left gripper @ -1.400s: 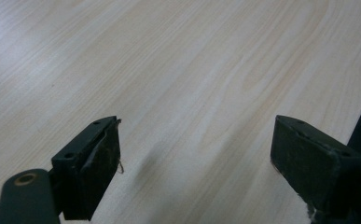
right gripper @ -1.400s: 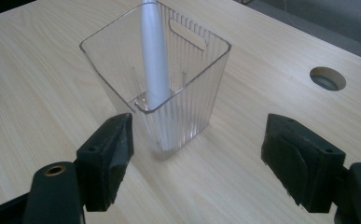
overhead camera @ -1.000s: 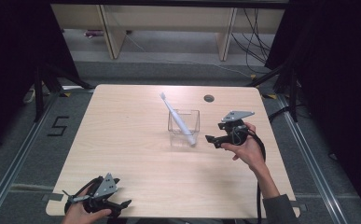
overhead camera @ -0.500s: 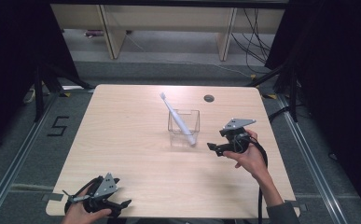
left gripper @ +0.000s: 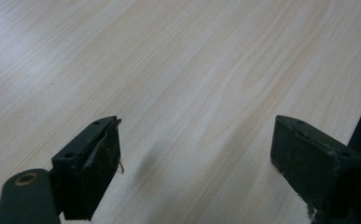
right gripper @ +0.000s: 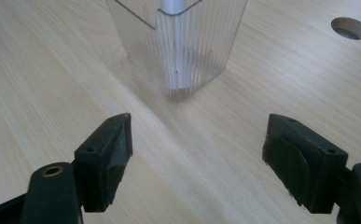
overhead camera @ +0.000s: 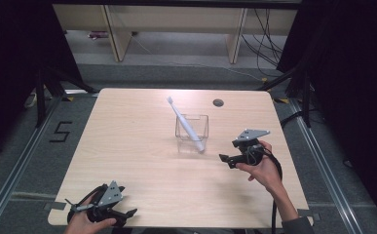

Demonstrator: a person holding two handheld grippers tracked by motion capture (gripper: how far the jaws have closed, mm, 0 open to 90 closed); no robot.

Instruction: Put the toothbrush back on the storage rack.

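Your right gripper has its jaws spread wide with nothing between them, only bare wood showing in the gap. Just ahead of those jaws in the right gripper view stands the clear ribbed cup, upright on the table, with the grey handle of the toothbrush visible through its wall and reaching down to the bottom. From the high view, the right gripper sits near the cup, on its right side and a little nearer to you, pointing toward it but apart from it. The toothbrush leans in the cup, its lower end at the near right corner and its head sticking up and out over the far left rim.

Your left gripper also holds its jaws wide apart, empty, over plain wood. In the high view, the left gripper rests at the near left corner of the table, well apart from the cup. A round hole sits in the tabletop beyond the cup, toward the far right.
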